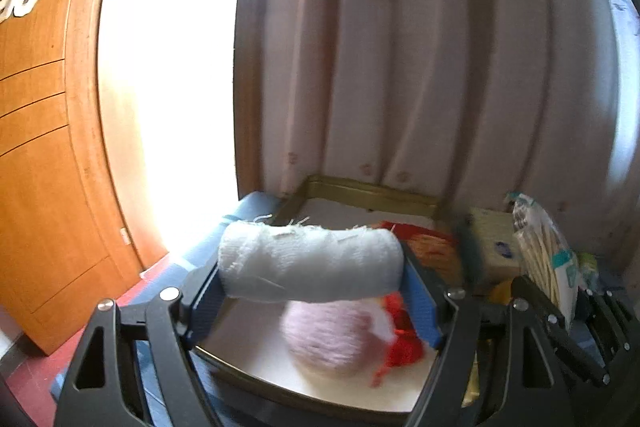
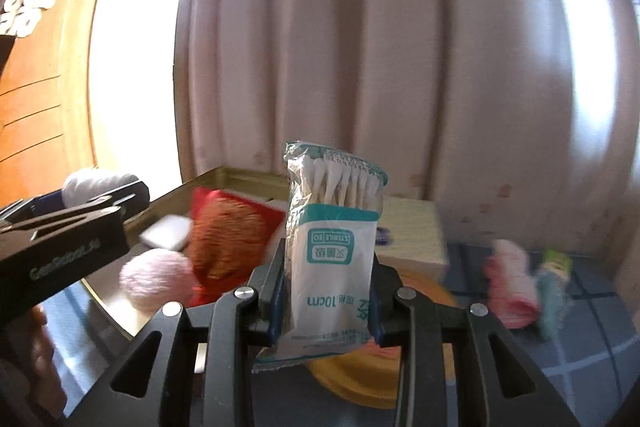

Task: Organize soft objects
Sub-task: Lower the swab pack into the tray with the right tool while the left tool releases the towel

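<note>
The left tongs [image 1: 312, 267] clamp a white gauze roll [image 1: 310, 261] crosswise above the gold-rimmed tray [image 1: 360, 189], where a pink yarn ball [image 1: 332, 339] and red yarn [image 1: 400, 343] lie. The right tongs [image 2: 326, 291] grip a packet of cotton swabs [image 2: 332, 251] upright. Each load is best lowered into a bare patch before release. Blur hides the tray's far contents; whatever carries the tray is barely visible.

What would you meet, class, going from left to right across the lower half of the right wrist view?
Black left hand-held gripper → fluffy pink yarn ball → orange yarn ball → plastic packet of cotton swabs → pale yellow box → rolled pink cloth → pale green soft item.
</note>
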### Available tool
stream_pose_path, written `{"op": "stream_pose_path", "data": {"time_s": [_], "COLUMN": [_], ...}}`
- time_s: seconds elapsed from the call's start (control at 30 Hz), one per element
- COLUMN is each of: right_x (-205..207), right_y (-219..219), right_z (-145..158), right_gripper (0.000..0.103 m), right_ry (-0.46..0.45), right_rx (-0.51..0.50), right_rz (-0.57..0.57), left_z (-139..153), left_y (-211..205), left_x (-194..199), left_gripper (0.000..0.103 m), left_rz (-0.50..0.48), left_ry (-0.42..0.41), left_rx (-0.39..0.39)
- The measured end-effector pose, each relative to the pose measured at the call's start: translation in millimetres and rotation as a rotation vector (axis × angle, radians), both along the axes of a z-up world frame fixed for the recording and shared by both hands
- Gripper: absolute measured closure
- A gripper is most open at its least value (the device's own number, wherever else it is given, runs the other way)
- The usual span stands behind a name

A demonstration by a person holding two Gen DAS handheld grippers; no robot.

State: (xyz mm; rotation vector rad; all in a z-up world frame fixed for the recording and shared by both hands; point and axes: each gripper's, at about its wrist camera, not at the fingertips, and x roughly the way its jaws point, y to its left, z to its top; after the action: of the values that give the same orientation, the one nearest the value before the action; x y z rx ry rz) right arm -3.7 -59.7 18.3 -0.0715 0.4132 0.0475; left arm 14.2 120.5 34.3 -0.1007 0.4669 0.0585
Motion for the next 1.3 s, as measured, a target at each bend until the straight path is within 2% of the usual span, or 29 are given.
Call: {"op": "stream_pose_path", "data": {"time_s": [0.23,0.37,0.57,0.8,0.93,1.0,1.03,1.1,1.13,1.23,1.3], "right_x": [49,87,130,167,177,180,181,183,184,178,168], "right_y": [27,36,45,46,46,44,43,36,32,15,7], "right_z": [-2,-4,-2,-6,-9,-11,-11,-11,-10,-1,9], "right_gripper": [0.068,0.068,0.068,0.068,0.068,0.066,0.066,0.064,0.06,0.04,0.034], "right_ry": [0.189,0.309,0.416,0.448,0.448,0.455,0.457,0.459,0.467,0.483,0.449], "right_rx": [0.061,0.069,-0.003,-0.056,-0.073,-0.07,-0.061,-0.019,0.011,0.203,0.312], "right_rz": [0.121,0.149,0.124,0.079,0.073,0.068,0.069,0.08,0.095,0.173,0.221], "left_z": [-2,-4,-4,-11,-23,-26,-26,-27,-26,-23,-19], "left_y": [12,8,10,8,8,5,1,1,2,7,6], "left_x": [30,50,80,108,114,115,114,113,110,102,95], "left_gripper": [0.025,0.025,0.025,0.024,0.024,0.022,0.019,0.011,0.002,0.001,0.001], "left_rz": [-0.004,-0.03,-0.039,-0.054,-0.055,-0.06,-0.059,-0.06,-0.061,-0.07,-0.083], "left_ry": [0.076,0.128,0.208,0.304,0.359,0.377,0.38,0.38,0.374,0.354,0.335], "left_rx": [0.035,0.056,0.025,0.047,0.004,0.016,0.054,0.073,0.061,0.004,-0.008]}}
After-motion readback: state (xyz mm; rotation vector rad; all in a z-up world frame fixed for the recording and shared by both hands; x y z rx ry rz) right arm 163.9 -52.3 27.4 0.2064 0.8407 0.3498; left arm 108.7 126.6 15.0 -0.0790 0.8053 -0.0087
